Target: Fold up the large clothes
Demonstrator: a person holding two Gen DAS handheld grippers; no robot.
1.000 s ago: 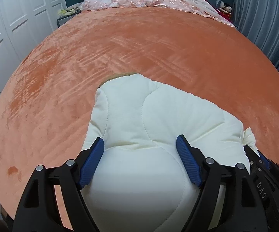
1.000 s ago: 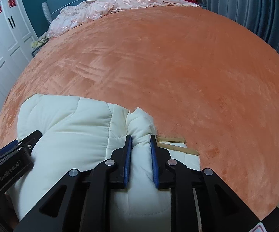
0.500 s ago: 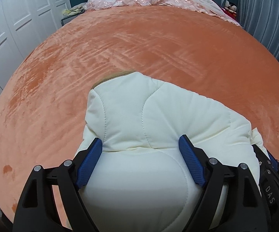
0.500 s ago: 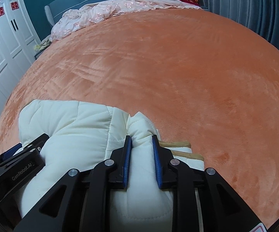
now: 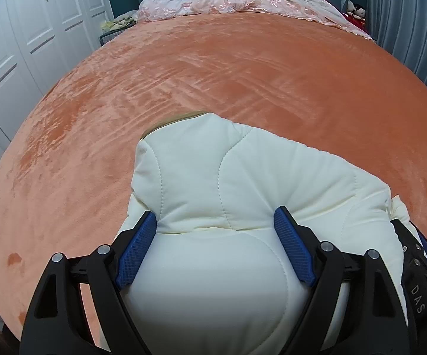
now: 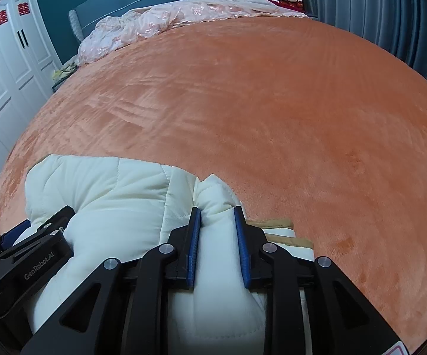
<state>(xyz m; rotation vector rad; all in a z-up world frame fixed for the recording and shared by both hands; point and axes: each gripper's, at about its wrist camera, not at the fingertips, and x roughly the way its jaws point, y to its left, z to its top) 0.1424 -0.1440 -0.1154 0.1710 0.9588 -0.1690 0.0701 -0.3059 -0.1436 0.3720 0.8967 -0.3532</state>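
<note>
Cream quilted padding fills the left wrist view: the padded jacket (image 5: 243, 183) bulges up between the fingers of the left gripper (image 5: 214, 230), whose jaws stand wide apart around the bundle, blue pads against its sides; whether they press or merely straddle it I cannot tell; it looks soft, puffy and light for its bulk, likely to spring back out of a fold, with a smooth shell that may slip; a stitched seam or the tan trim (image 5: 175, 119) at the far edge ahead of the fingers would give the firmest hold; beyond lies the orange plush bedspread (image 5: 243, 74), then a pink lace coverlet (image 5: 237, 3) far ahead, white wardrobe doors (image 5: 21, 44) off to the left.

From the right wrist, the right gripper (image 6: 216, 216) is clamped on a pinched ridge of the jacket, jaws narrow, fabric squeezed between the pads; the left gripper's body sits just to its left, on the same bundle; the bedspread stretches ahead, soft and likely grippy under cloth; grey-blue curtains (image 6: 390, 23) hang to the right.
</note>
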